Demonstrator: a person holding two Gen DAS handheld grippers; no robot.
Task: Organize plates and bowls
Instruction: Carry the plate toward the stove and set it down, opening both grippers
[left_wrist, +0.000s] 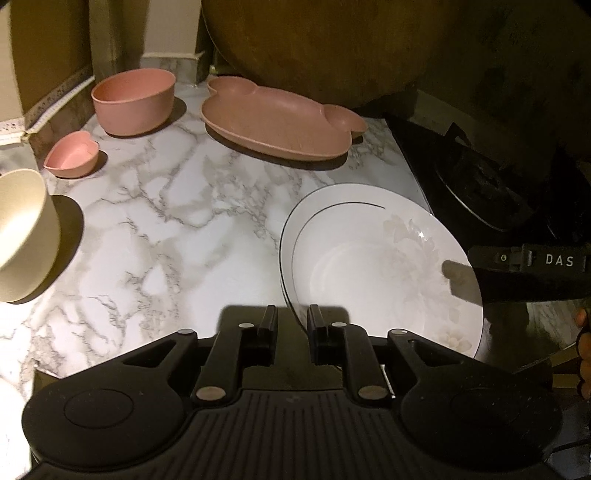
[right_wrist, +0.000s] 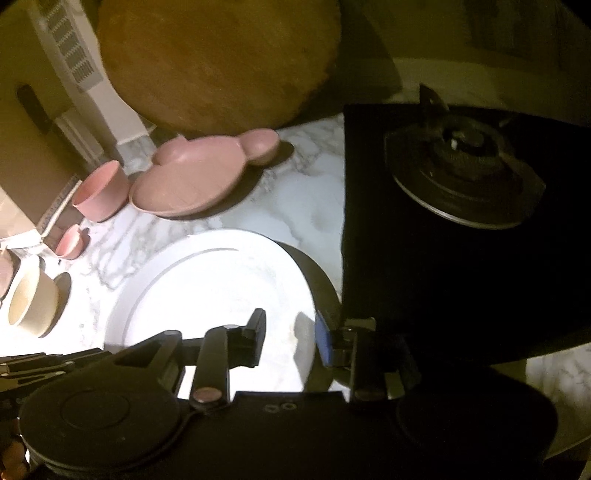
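A white plate (left_wrist: 369, 258) with a thin dark ring is tilted up above the marble counter (left_wrist: 184, 229). My left gripper (left_wrist: 291, 321) straddles its near rim with a gap still showing between the fingers. My right gripper (right_wrist: 290, 332) straddles the opposite rim of the plate (right_wrist: 207, 284), jaws apart; it shows in the left wrist view (left_wrist: 524, 273) at the plate's right edge. At the back lie a pink mouse-shaped plate (left_wrist: 280, 122), a pink bowl (left_wrist: 133, 99), a small pink heart dish (left_wrist: 72, 155) and a cream bowl (left_wrist: 22, 236).
A black gas hob (right_wrist: 461, 206) with a burner fills the right side. A large round wooden board (right_wrist: 218, 62) leans against the back wall. A cardboard box (right_wrist: 22, 147) stands at the left.
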